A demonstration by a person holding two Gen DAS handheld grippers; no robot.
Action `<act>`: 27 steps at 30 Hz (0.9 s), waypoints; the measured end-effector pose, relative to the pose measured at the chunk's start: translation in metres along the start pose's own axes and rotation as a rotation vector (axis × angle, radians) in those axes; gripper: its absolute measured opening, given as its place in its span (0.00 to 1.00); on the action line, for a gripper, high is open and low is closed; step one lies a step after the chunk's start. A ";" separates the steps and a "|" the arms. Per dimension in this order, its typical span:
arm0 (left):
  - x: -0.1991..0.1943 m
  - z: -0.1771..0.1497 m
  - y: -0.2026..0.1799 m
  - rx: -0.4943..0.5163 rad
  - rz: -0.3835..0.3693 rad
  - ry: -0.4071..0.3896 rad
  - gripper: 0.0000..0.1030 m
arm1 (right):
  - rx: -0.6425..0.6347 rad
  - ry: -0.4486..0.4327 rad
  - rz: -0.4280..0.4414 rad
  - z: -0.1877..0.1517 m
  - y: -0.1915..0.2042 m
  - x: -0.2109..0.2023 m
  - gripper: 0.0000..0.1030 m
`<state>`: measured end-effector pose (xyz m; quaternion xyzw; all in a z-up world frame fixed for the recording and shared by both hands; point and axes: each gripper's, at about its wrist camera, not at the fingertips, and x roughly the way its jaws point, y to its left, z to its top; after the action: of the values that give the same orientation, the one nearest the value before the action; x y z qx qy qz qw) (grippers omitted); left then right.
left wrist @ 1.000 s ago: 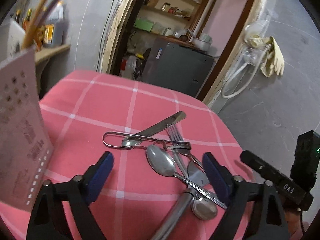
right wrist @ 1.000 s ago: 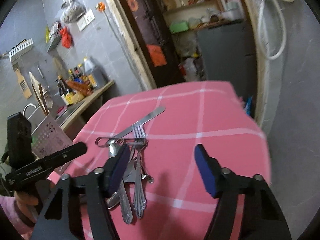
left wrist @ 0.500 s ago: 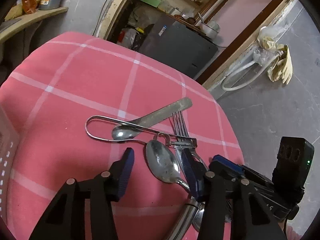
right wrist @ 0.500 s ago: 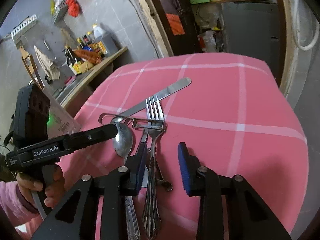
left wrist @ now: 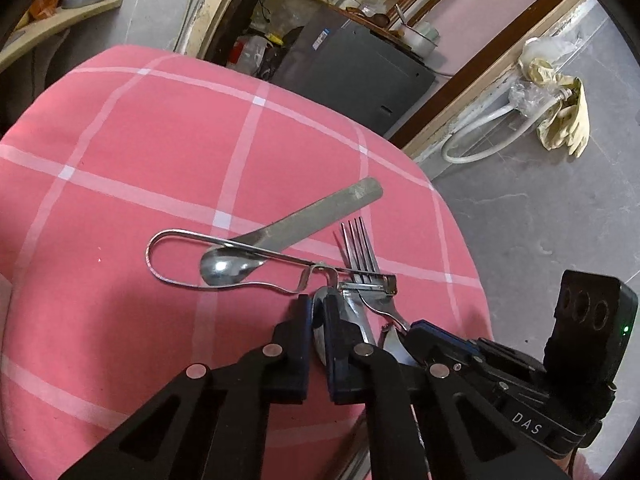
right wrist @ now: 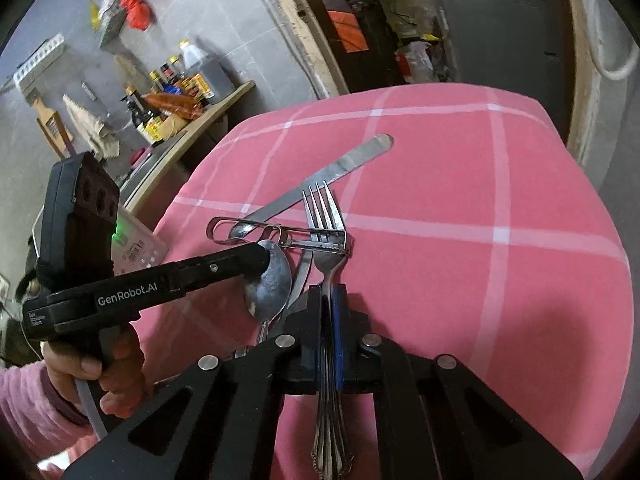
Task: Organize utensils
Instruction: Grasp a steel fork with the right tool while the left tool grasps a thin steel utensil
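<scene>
Tongs in both my hands are clamped: my left gripper (left wrist: 316,322) on the big spoon (right wrist: 269,280), my right gripper (right wrist: 328,300) on the fork (right wrist: 325,236), to lift each separately from the tangled pile on the pink cloth (left wrist: 140,152).

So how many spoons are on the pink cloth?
2. A big spoon is pinched in the left gripper. A smaller spoon lies under the peeler's wire handle. More could hide beneath the pile.
</scene>
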<state>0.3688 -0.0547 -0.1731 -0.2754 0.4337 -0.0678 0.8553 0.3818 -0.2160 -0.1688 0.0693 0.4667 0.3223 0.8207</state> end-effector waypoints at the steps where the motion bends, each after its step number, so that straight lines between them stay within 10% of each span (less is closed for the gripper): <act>1: -0.001 0.000 0.000 -0.004 -0.002 0.005 0.05 | 0.012 -0.002 -0.003 -0.002 -0.002 -0.002 0.05; 16: -0.012 0.002 -0.003 -0.015 -0.026 0.051 0.02 | 0.233 -0.061 -0.107 -0.059 -0.016 -0.056 0.05; 27: -0.008 0.002 0.000 -0.009 -0.030 0.051 0.02 | 0.116 -0.068 -0.108 -0.035 -0.031 -0.055 0.19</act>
<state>0.3652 -0.0511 -0.1661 -0.2839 0.4516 -0.0857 0.8415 0.3478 -0.2792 -0.1611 0.1026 0.4596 0.2476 0.8467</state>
